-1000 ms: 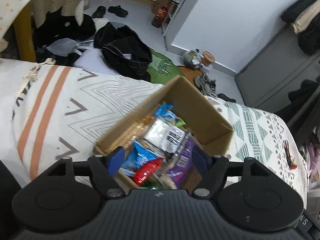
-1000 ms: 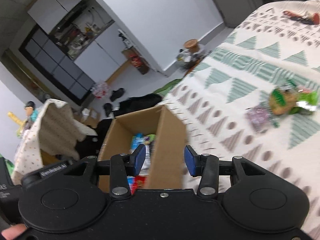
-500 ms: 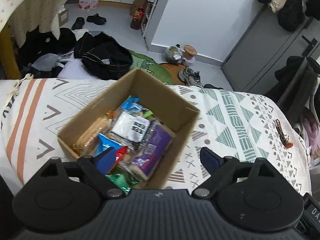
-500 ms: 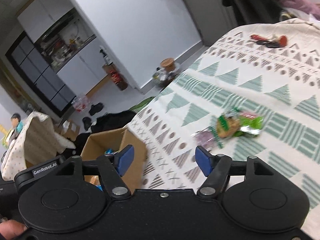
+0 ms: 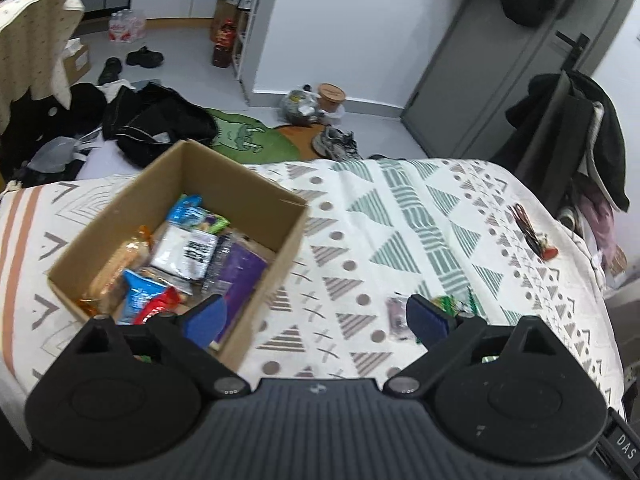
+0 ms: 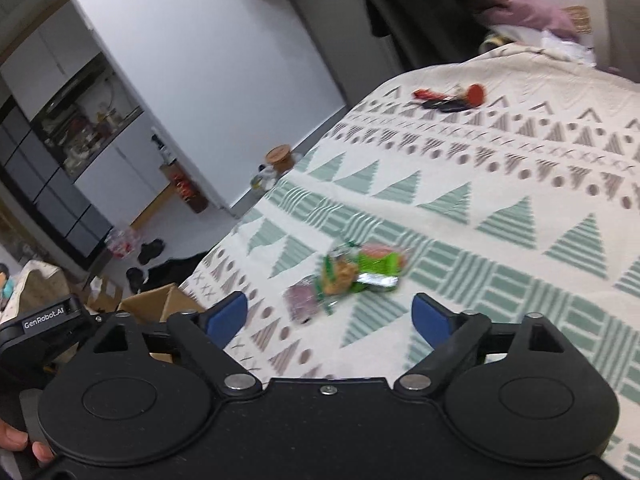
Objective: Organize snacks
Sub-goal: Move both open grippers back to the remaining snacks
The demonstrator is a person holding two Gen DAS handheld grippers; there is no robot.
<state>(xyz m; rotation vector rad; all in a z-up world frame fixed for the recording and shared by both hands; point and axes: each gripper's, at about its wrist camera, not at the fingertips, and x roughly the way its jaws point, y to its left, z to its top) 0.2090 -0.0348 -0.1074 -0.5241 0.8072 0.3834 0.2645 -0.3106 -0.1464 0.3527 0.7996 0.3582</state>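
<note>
Since my right gripper (image 6: 330,316) gapes wide and empty, the loose snacks (image 6: 352,274) lie just beyond it, long axis crosswise

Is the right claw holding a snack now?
No, the right claw is open and empty; the green snack packet lies on the patterned cloth.

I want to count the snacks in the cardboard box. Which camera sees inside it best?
The left wrist view: the cardboard box shows its open top and the packets inside. The right wrist view catches only a corner of it, behind the gripper.
</note>
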